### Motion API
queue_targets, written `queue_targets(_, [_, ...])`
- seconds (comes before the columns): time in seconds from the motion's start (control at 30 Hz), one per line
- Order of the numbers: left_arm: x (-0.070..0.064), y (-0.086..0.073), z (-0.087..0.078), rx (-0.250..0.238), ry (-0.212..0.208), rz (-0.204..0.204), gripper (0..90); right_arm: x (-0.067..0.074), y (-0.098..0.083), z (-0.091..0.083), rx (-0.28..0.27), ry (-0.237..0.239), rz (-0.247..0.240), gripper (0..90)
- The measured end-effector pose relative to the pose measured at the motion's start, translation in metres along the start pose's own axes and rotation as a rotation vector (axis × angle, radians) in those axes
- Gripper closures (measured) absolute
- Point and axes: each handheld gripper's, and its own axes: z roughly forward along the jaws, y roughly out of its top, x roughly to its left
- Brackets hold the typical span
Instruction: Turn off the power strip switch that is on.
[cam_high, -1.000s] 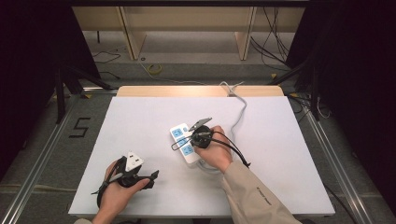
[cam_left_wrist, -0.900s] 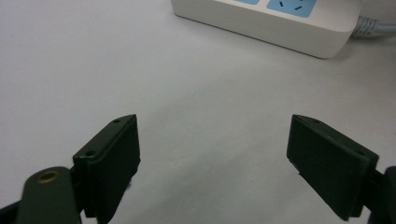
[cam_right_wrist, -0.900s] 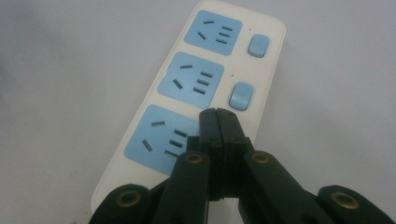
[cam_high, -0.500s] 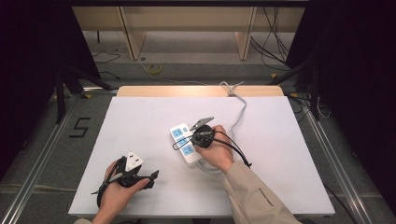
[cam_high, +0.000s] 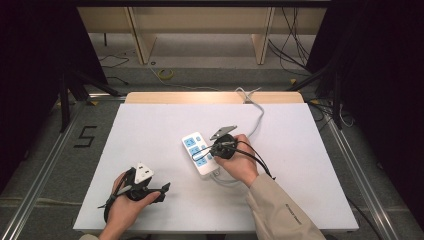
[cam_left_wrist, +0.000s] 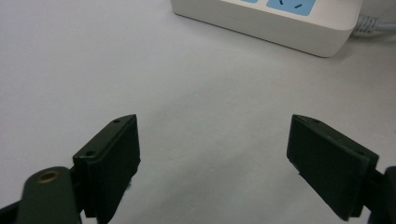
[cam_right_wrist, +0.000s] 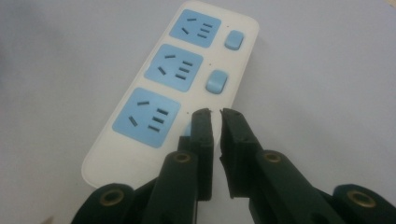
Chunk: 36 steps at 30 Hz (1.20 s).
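- Nearest the person, the left gripper rests low on the white table near its front edge, held in the left hand; the left gripper view shows its jaws spread wide with nothing but bare tabletop between them.
- That same view catches one side and corner of the power strip at the top, with its grey cable leaving at the right.
- Farther in, near the table's middle, the right gripper sits over the power strip, held by the right hand; its jaws are nearly closed, a thin gap between them, gripping nothing.
- The right gripper view shows three blue sockets in a row and two blue switches beside them; the jaw tips touch down at the spot beside the nearest socket, covering a blue patch there.
- No brand is readable on the strip; a "5" is marked on the floor left of the table.
- Open tabletop lies left and right of the strip; its cable runs off the far edge.
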Motion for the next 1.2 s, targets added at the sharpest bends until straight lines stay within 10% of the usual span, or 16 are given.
queue_targets(1.2, [0.0,-0.001,0.001,0.009,0.001,-0.006,17.0,-0.026,-0.061,-0.055,-0.096,-0.056,0.084,61.5])
